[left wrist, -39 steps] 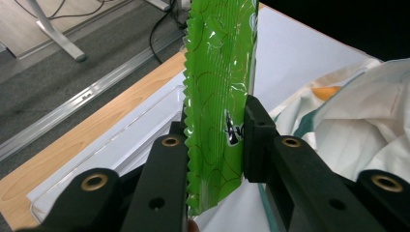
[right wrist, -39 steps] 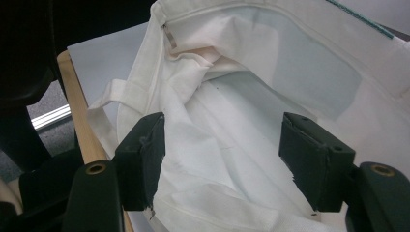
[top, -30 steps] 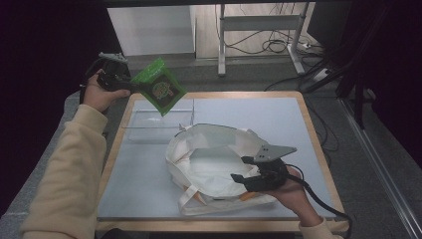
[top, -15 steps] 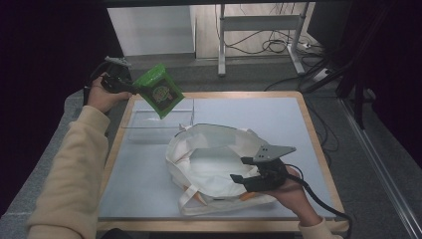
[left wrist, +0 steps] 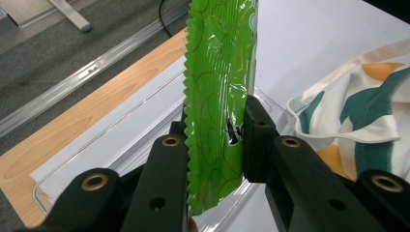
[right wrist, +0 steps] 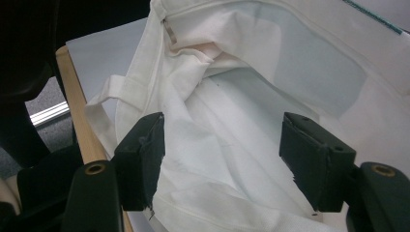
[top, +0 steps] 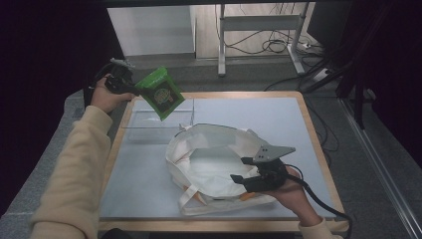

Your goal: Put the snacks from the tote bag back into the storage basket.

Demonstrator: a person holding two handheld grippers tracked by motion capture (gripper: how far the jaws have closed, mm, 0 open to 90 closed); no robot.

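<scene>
The top of the green snack bag (left wrist: 220,92) is cut off by the left gripper view's edge. Its print (top: 163,94) is too small to read in the high view.

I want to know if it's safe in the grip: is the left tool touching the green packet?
Touching. In the left gripper view both black jaws of the left tool press flat against the sides of the green packet, with no gap.
</scene>
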